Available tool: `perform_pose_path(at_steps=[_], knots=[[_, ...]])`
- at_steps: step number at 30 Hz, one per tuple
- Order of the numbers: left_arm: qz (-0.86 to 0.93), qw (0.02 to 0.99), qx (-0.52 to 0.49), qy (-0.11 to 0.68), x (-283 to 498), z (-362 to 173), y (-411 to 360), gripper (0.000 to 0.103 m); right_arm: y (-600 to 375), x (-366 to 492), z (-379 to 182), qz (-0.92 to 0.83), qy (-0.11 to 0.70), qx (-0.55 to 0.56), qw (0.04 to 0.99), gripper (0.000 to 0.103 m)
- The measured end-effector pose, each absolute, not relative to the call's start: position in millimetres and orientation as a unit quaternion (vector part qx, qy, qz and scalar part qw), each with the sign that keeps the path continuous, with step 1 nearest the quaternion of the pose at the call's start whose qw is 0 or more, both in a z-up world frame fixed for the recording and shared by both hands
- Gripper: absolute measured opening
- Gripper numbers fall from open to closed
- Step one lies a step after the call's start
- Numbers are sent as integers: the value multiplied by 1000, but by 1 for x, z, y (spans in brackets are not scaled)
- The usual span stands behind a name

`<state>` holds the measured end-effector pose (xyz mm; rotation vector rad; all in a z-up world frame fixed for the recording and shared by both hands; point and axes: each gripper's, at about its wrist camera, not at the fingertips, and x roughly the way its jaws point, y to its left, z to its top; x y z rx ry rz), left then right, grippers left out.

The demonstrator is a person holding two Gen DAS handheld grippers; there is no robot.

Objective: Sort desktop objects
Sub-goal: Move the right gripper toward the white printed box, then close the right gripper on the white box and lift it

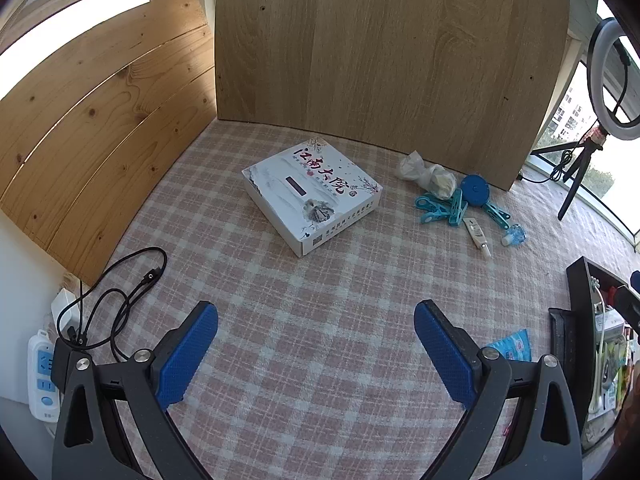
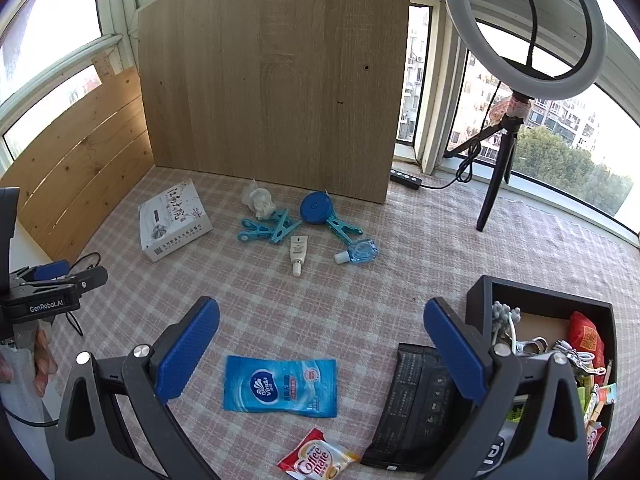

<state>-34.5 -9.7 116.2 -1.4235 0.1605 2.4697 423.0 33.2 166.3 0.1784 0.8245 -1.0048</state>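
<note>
My left gripper (image 1: 316,320) is open and empty above the checked cloth, well short of the white printed box (image 1: 312,196). My right gripper (image 2: 320,320) is open and empty above a blue wet-wipe pack (image 2: 280,386). Loose items lie near the back board: teal clips (image 2: 266,228), a blue round tape (image 2: 316,208), a small white tube (image 2: 298,252), a clear blue bottle (image 2: 360,250) and a crumpled white bag (image 2: 258,198). A black storage box (image 2: 478,300) with several items stands at the right. The left gripper shows in the right wrist view (image 2: 48,280).
A black packet (image 2: 420,396) and a Coffee mate sachet (image 2: 316,458) lie near the right gripper. A ring light on a tripod (image 2: 500,168) stands at the back right. A power strip (image 1: 42,376) and black cable (image 1: 120,292) lie at the left. Wooden boards wall the back and left.
</note>
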Motion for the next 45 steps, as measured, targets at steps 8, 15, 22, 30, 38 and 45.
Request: perform_pose_path(at_steps=[8, 15, 22, 30, 38, 45], knots=[[855, 140, -498, 28, -75, 109, -23, 95, -5, 506, 149, -428, 413, 74, 800, 103], [848, 136, -513, -16, -113, 98, -39, 94, -33, 565, 128, -404, 435, 59, 803, 103], [844, 114, -524, -25, -143, 80, -42, 94, -73, 599, 103, -373, 453, 72, 807, 103], [835, 122, -537, -16, -161, 59, -14, 94, -102, 637, 68, -316, 495, 84, 805, 83], [823, 132, -552, -10, -168, 44, -1, 92, -119, 668, 45, -285, 518, 123, 797, 64], [807, 164, -568, -6, -170, 31, 3, 90, -119, 691, 26, -257, 544, 131, 788, 55]])
